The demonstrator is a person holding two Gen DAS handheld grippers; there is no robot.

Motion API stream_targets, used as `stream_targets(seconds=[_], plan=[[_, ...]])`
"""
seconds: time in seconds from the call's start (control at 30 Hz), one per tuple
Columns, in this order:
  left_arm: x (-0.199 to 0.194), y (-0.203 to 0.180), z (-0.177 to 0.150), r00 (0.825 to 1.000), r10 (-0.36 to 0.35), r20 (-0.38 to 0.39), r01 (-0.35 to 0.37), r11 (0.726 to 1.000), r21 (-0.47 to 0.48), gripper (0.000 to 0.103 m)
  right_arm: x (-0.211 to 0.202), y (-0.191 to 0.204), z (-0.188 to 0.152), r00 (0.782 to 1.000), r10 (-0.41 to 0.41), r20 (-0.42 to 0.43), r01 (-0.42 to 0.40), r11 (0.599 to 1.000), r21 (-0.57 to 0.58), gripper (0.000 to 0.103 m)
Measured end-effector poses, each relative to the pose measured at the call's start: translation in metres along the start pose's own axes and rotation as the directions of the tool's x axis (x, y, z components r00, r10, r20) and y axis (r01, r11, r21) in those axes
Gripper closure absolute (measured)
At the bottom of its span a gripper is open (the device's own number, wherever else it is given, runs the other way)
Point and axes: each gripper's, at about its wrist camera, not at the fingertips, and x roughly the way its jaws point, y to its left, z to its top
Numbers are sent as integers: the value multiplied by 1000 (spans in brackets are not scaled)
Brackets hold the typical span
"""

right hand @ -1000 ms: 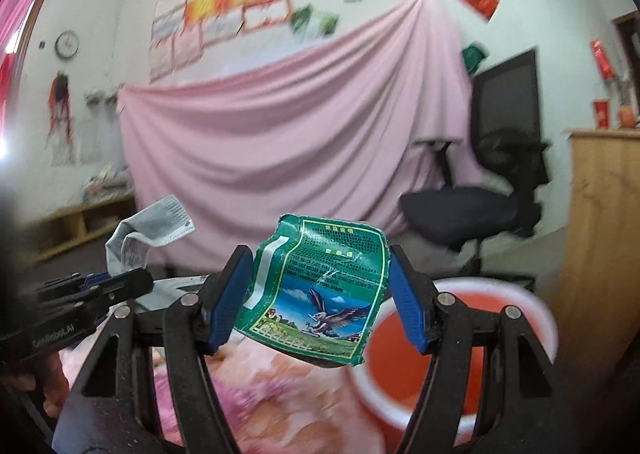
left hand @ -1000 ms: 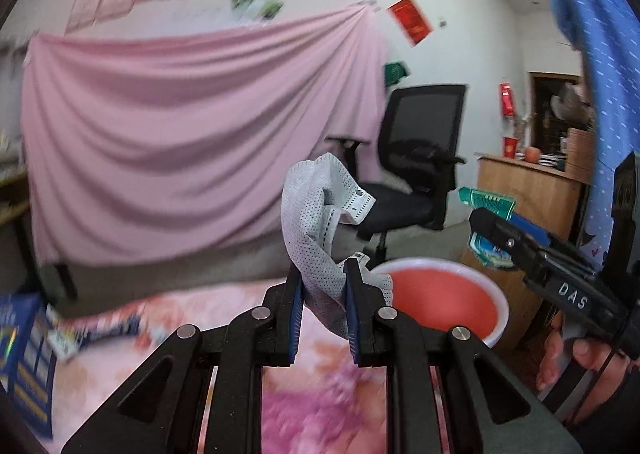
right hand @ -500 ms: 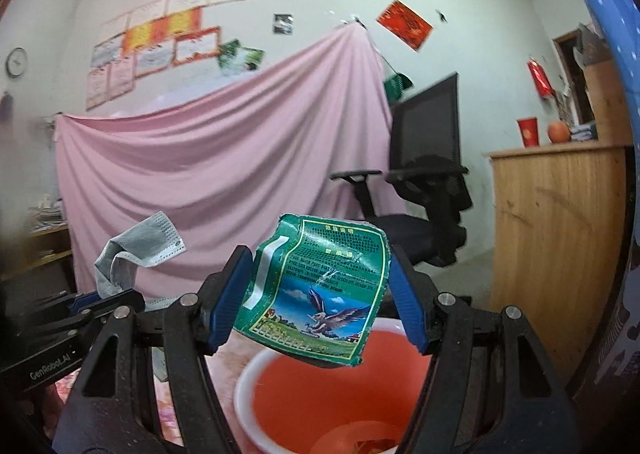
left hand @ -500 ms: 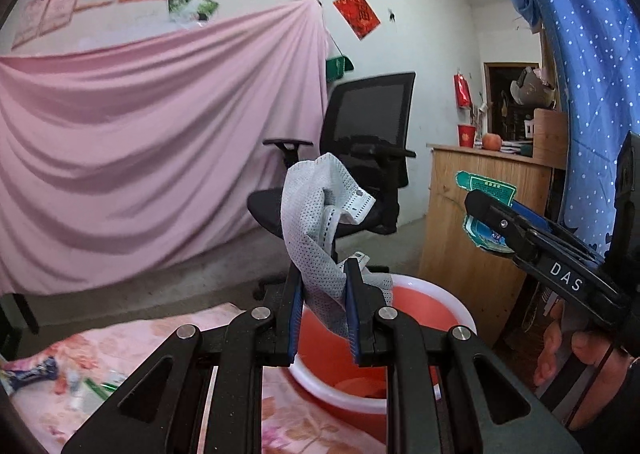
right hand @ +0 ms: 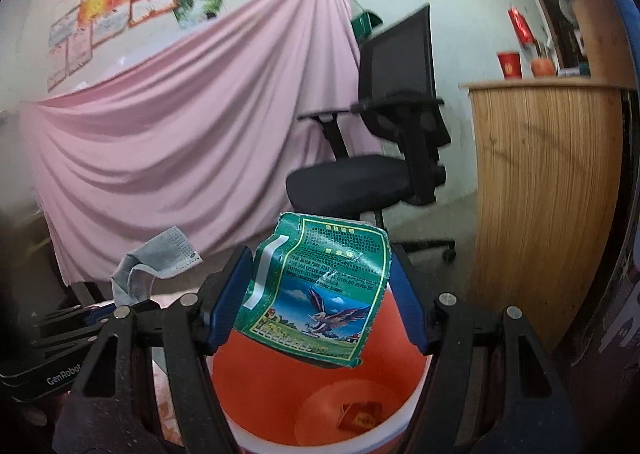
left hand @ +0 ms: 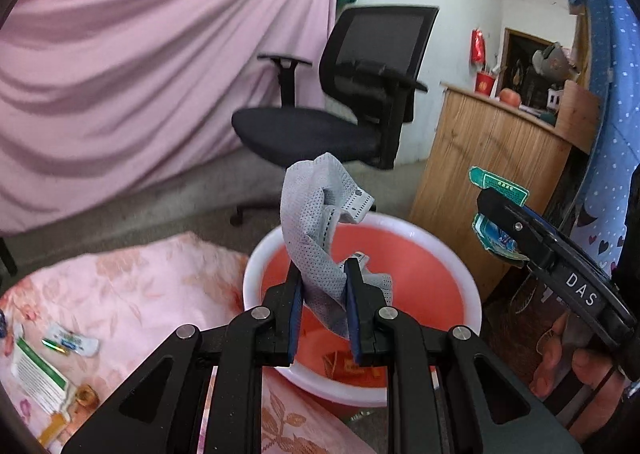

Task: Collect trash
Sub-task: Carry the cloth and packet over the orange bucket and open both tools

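Observation:
A crumpled grey face mask [left hand: 316, 230] is pinched in my left gripper [left hand: 323, 294], which is shut on it above the red basin [left hand: 432, 278] with the white rim. My right gripper [right hand: 316, 294] is shut on a green packet with an eagle picture [right hand: 320, 286], its pads pressing both side edges, and hangs over the same basin [right hand: 272, 382]. From the left wrist view the right gripper [left hand: 500, 222] shows at the right with the green packet [left hand: 496, 186]. The mask [right hand: 156, 258] appears at the left of the right wrist view. A red wrapper [right hand: 360, 416] lies at the basin's bottom.
A black office chair [left hand: 352, 102] stands behind the basin, with a wooden counter [left hand: 492, 174] to its right. The pink floral cloth [left hand: 132, 294] at the left carries several wrappers [left hand: 72, 344]. A pink sheet [left hand: 140, 74] hangs along the back wall. A hand [left hand: 572, 366] holds the right gripper.
Both grippers swung to the right and sank toward the red basin, which now lies right under them. Each keeps its hold on its piece of trash.

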Motion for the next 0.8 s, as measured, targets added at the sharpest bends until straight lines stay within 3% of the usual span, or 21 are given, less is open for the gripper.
stream_targets(seconds=[0.3,0.4,0.53,0.8], plan=[[33,8,-7,987,-26,-159,14,997,-71,86,33,-20,-14,989,-8,-149,18,998,65,14],[36,12,-8,985,-28,-171,14,996,-86,83,39,-24,-15,984,0,-177,15,997,81,14],[37,18,-9,983,-27,-179,6,993,-116,67,42,-24,-15,982,6,-191,10,997,83,14],[30,26,-11,983,-12,-184,-14,991,-137,61,49,-26,-16,976,4,-217,16,996,89,11]])
